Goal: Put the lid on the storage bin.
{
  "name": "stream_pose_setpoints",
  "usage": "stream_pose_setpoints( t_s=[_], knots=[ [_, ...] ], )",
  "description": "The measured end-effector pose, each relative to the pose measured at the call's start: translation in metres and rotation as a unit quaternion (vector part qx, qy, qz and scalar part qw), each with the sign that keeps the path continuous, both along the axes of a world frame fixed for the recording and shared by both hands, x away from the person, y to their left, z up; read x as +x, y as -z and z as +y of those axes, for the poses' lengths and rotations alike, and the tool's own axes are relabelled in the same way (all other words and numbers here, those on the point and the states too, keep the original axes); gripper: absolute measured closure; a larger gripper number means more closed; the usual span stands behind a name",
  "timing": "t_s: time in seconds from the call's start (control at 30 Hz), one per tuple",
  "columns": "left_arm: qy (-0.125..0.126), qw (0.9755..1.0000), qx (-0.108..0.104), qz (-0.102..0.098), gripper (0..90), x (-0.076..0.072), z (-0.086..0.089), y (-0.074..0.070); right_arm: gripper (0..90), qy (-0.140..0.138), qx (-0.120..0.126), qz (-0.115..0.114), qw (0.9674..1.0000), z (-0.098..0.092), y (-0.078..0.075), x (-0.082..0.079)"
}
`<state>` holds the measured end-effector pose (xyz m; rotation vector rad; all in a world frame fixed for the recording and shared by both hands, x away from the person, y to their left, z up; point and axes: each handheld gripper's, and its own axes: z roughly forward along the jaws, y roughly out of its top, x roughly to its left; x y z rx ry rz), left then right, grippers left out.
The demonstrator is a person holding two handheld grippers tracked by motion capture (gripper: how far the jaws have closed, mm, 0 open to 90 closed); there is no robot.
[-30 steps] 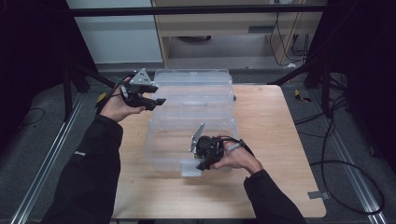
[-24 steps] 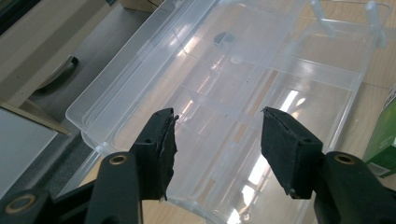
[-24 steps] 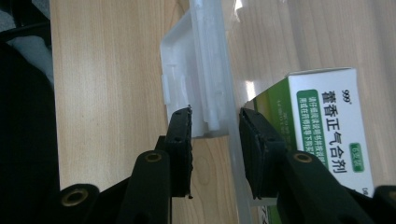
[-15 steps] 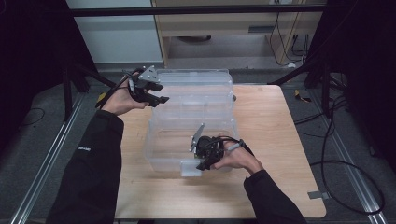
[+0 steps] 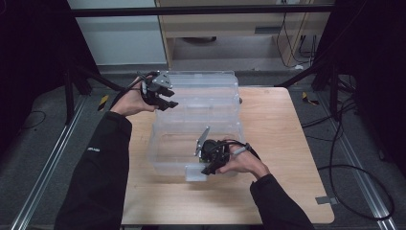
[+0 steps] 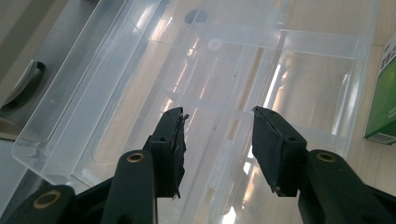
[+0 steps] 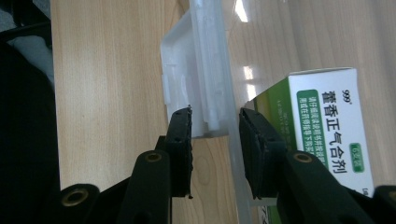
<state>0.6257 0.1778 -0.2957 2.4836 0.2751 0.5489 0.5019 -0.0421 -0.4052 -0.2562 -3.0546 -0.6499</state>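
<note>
Sitting on the wooden table (image 5: 282, 143), your clear plastic box (image 5: 191, 139) lies open, its long axis running near to far, lid (image 5: 206, 88) laid back at the far end. Your right gripper (image 5: 207, 165) straddles its near-wall latch (image 7: 196, 93), jaws apart. Your left gripper (image 5: 165, 99), jaws just closing with nothing between them, hovers over the lid's far-left corner.

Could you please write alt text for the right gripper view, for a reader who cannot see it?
The right claw straddles the latch on a clear box's wall, its two black jaws on either side. A green and white carton lies inside the box at right, all on a wooden table.
</note>
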Motion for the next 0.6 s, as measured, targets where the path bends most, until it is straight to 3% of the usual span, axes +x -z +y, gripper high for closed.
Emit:
stream_pose_setpoints(
  t_s=[0.27,0.6],
  knots=[
    [0.012,0.9996,0.027,0.004,58.4,0.007,-0.012,0.010,65.9,0.002,-0.001,0.000,1.0000,0.000,0.000,0.000],
    [0.012,0.9983,0.056,0.009,72.4,0.012,-0.018,0.015,66.0,0.001,-0.001,0.000,1.0000,0.000,0.000,0.000]
  ],
)
